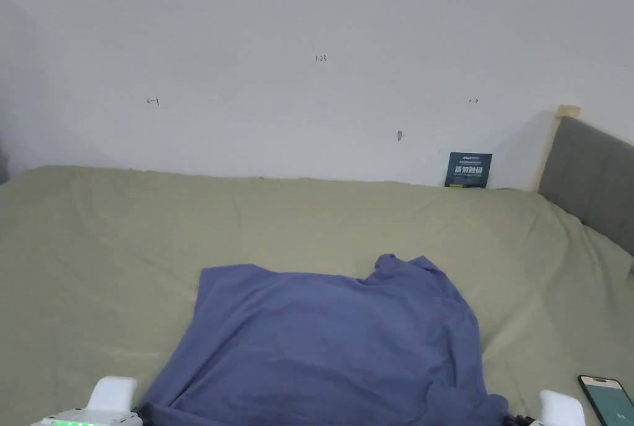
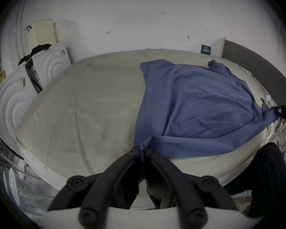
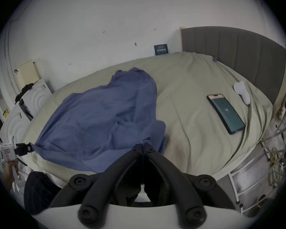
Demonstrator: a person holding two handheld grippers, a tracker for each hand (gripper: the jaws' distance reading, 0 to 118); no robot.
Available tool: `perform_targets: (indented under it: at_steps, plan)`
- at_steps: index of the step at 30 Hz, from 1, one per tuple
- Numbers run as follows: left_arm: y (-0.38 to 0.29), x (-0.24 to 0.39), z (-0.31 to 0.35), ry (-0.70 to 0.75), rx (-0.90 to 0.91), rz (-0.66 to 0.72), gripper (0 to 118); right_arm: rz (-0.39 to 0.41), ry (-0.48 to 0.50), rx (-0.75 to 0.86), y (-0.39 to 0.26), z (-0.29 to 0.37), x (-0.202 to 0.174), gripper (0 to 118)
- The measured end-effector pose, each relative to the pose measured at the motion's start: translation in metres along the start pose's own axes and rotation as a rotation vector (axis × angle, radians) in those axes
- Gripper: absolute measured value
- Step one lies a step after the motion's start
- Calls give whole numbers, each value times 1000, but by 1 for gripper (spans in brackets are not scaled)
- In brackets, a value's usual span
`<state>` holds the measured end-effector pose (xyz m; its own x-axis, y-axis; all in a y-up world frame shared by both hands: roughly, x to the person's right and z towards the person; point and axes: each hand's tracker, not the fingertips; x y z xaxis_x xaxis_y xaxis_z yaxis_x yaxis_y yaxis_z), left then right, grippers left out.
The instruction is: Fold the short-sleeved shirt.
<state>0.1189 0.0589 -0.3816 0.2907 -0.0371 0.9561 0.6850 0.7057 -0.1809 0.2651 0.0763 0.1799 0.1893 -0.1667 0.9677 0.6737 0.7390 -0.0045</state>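
a bed (image 1: 124,247) under a pale green sheet spreads out ahead of me, its grey padded headboard (image 1: 588,179) at my 2 o'clock. my phone (image 3: 225,113) lies face up on the sheet at 4 o'clock, screen lit, with a white sock (image 3: 242,92) beyond it nearer the headboard. a small dark blue card (image 1: 468,169) leans on the white wall (image 1: 309,25) at 1 o'clock. white foam panels (image 2: 54,64) stand off the bed's end at 10 o'clock, a dark cloth (image 2: 38,48) draped over them.

Shirt (image 1: 322,347): soft matt blue knit cloth, lightly creased. Bed sheet (image 1: 111,247): matt pale green woven cloth, wrinkled. Headboard (image 3: 234,54): grey padded fabric, ribbed. Phone (image 3: 225,112): glossy glass screen. Left tool (image 2: 142,150) and right tool (image 3: 143,145): matt black plastic jaws, white smooth plastic body.
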Motion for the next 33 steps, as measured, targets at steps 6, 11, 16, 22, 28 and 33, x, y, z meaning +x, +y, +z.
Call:
perform_targets:
  at_steps: [6,11,16,22,28,33]
  plan:
    - [-1,-3,23,-45,78,-49,95,-20,-42,8,-5,5,18,113]
    - [-1,-4,61,-85,79,-97,97,-144,68,87,2,40,22,115]
    - [-9,-1,102,-71,106,-139,79,-50,136,67,5,83,-3,63]
    - [-24,-16,89,-101,10,-67,2,-79,150,83,-1,100,-14,1]
    - [-31,-18,50,-68,-38,-83,12,-95,101,53,-5,94,-15,1]
    - [-24,-16,27,-55,-57,-150,104,-101,74,13,-8,90,-14,1]
